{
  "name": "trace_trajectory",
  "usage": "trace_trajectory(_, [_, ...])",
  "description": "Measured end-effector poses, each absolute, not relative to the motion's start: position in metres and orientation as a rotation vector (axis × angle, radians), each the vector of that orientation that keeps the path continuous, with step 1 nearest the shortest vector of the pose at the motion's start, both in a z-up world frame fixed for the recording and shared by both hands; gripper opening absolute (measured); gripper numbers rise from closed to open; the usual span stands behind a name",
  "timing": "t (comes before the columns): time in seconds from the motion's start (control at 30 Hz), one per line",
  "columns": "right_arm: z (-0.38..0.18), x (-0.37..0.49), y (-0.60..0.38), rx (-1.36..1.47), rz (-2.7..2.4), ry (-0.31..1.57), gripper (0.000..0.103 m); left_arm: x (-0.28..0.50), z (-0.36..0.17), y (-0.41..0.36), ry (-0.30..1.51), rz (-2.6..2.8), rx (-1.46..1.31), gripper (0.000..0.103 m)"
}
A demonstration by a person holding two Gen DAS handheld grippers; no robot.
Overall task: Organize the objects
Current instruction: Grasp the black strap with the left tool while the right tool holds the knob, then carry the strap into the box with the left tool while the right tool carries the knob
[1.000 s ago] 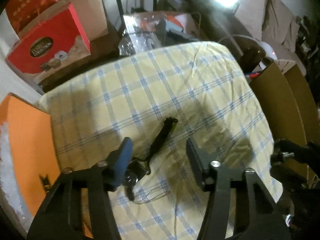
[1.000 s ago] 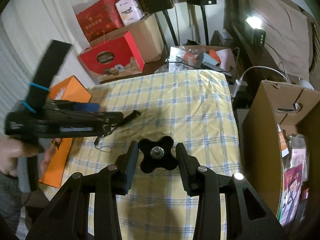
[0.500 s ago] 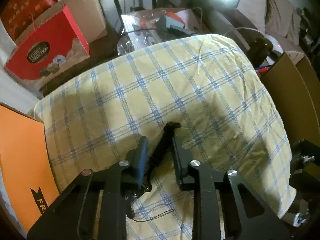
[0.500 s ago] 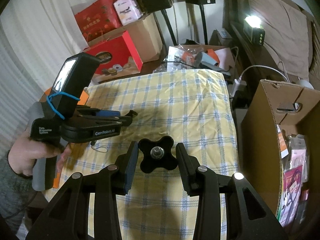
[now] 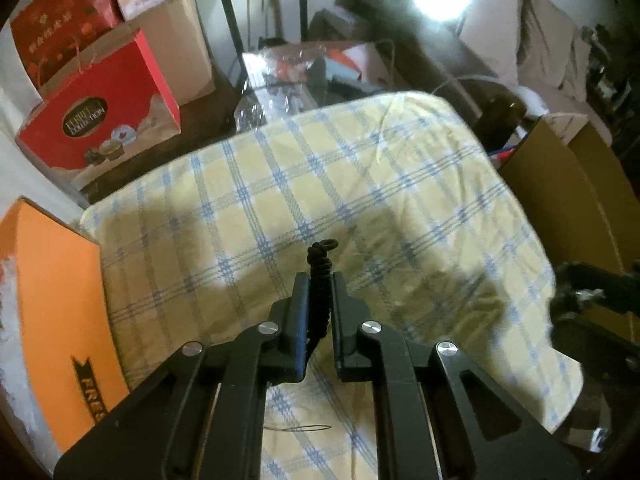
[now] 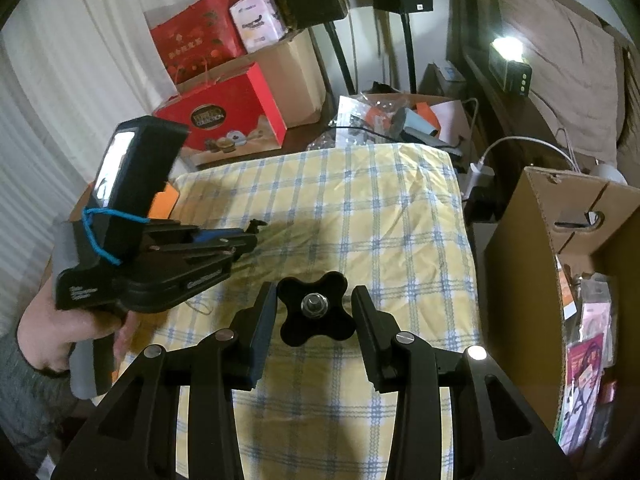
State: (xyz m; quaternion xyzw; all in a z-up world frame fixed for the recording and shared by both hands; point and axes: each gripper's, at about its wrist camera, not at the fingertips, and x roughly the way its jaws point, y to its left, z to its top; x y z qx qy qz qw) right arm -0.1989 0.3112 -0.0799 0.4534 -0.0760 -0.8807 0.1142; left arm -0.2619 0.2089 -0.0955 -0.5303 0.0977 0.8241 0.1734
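Cluttered room w/ checked-cloth table [image 5: 400, 184]: left gripper [image 5: 320, 304] clenched on black cord [image 5: 319, 280], lifting it clear for sorting, right gripper [image 6: 314, 312] grasping star knob [image 6: 316, 308] over table, prob. to relocate.

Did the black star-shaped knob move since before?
No. The black star-shaped plastic knob sits between the right hand-held gripper fingers over the same spot on the yellow checked cloth as a second ago.
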Motion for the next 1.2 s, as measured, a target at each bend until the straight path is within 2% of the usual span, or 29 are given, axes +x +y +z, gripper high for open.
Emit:
trace_trajectory(0.57, [-0.028, -0.188, 0.260, 1.216, -2.594, -0.151, 0.039, -0.210, 0.008, 0.139, 0.059, 2.419, -1.273, 0.009])
trace_trajectory(1.2, [0.007, -0.174, 0.138, 1.111, -2.457, -0.029, 0.039, -0.156, 0.066, -0.016, -0.161, 2.568, -1.178, 0.009])
